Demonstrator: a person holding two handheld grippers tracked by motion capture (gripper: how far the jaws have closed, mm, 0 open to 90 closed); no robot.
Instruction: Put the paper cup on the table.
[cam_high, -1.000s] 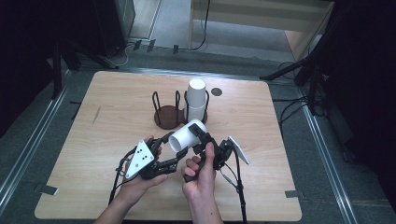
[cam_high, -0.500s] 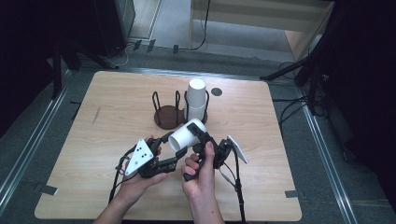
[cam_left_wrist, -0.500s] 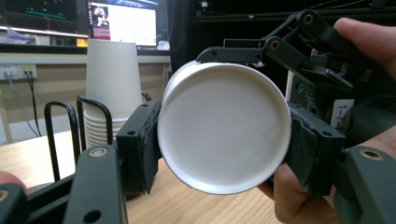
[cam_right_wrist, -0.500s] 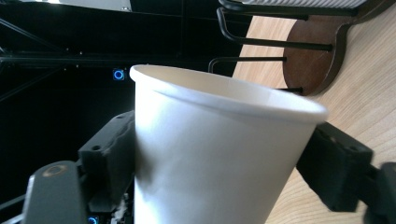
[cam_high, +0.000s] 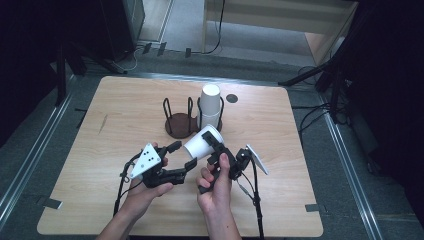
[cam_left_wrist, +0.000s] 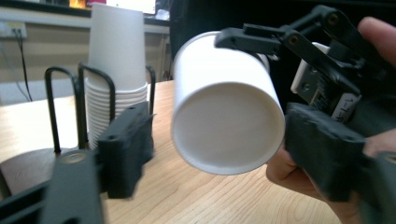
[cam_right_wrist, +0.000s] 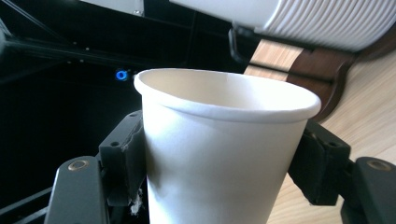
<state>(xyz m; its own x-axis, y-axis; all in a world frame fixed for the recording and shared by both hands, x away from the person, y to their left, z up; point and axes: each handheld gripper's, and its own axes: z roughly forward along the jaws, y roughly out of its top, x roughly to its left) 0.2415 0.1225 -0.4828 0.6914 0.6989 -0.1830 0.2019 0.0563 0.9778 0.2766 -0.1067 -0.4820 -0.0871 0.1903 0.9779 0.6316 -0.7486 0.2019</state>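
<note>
A white paper cup (cam_right_wrist: 219, 154) is clamped between the jaws of the right gripper (cam_high: 214, 150) and held tilted above the table.

The left gripper (cam_high: 181, 161) is spread wide, its jaws standing either side of the cup's closed base (cam_left_wrist: 228, 132) without touching it. Just behind, a stack of paper cups (cam_high: 210, 106) is seated in a dark wire cup holder (cam_high: 181, 120), whose left bay is vacant. Bare wooden table (cam_high: 115, 120) is left to both sides and toward the near edge.
</note>
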